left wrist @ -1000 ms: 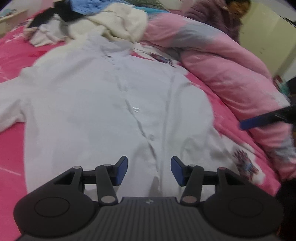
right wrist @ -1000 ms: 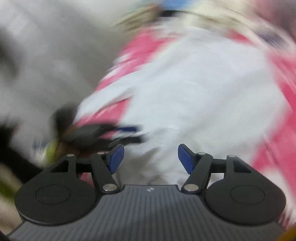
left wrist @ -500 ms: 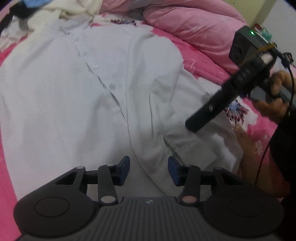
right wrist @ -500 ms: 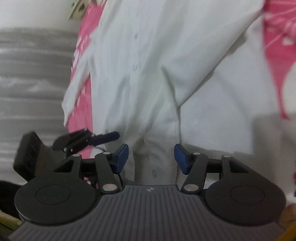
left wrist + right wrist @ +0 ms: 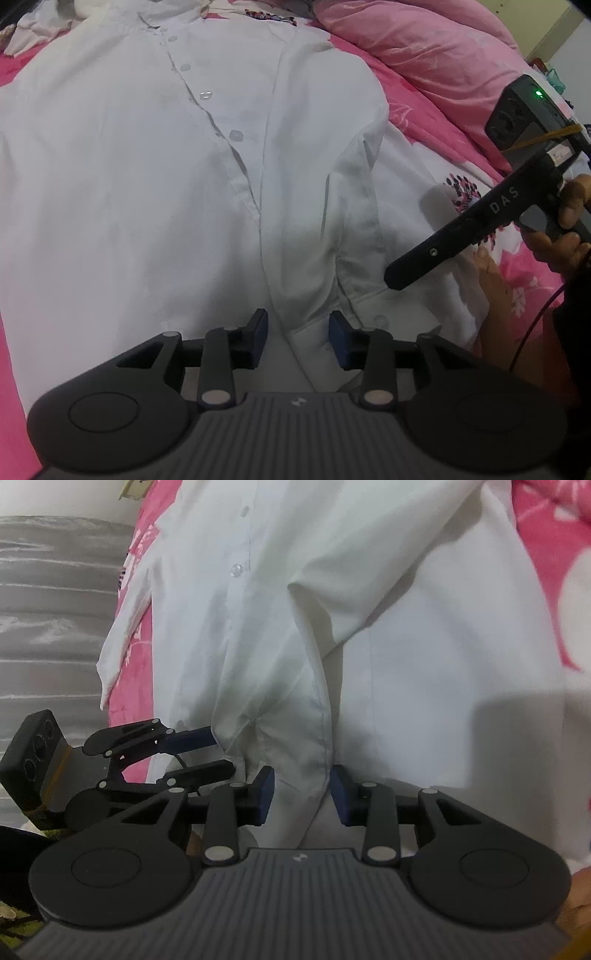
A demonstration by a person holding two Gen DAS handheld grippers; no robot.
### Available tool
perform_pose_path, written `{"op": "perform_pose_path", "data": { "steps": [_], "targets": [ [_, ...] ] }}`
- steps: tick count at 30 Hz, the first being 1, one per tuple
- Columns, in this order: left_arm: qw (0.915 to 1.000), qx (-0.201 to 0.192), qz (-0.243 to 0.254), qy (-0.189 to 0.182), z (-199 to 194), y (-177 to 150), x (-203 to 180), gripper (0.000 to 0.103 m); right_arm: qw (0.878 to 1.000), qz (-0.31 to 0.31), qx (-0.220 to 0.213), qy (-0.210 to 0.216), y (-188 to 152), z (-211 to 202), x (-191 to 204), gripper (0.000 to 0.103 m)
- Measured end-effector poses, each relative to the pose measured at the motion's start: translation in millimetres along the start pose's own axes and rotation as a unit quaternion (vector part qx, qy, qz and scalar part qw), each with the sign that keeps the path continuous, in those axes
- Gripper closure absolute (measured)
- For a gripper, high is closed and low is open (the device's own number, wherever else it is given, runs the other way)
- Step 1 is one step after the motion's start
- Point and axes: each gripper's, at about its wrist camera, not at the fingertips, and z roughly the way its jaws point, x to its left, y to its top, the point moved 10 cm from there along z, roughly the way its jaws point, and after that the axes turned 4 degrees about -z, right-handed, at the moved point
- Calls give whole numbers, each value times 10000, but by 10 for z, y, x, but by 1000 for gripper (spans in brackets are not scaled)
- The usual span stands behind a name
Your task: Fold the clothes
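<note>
1. Since half a second ago, both grippers have come closer to the shirt (image 5: 122,192), whose buttons now look larger in each view.
2. "DAS" reads in pale letters on the right gripper's black bar, seen from the left wrist.
3. White, thin and creased, the shirt lies button side up on a pink floral sheet (image 5: 413,122), collar far from the left camera; a puffy pink quilt (image 5: 424,40) lies beyond.
4. Left gripper (image 5: 298,339): blue pads apart, nothing clamped, over the hem.
5. Right gripper (image 5: 302,795): blue pads apart, a raised fold of shirt between them, not pinched.
6. A hand (image 5: 569,229) holds the right gripper's handle.
</note>
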Motion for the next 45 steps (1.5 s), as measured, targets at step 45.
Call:
{"op": "perform_pose_path", "data": {
  "steps": [45],
  "targets": [
    [9893,-169,749,1237,-349,211,617,63,9827,-1733,514,414,68,941,789,93]
  ]
}}
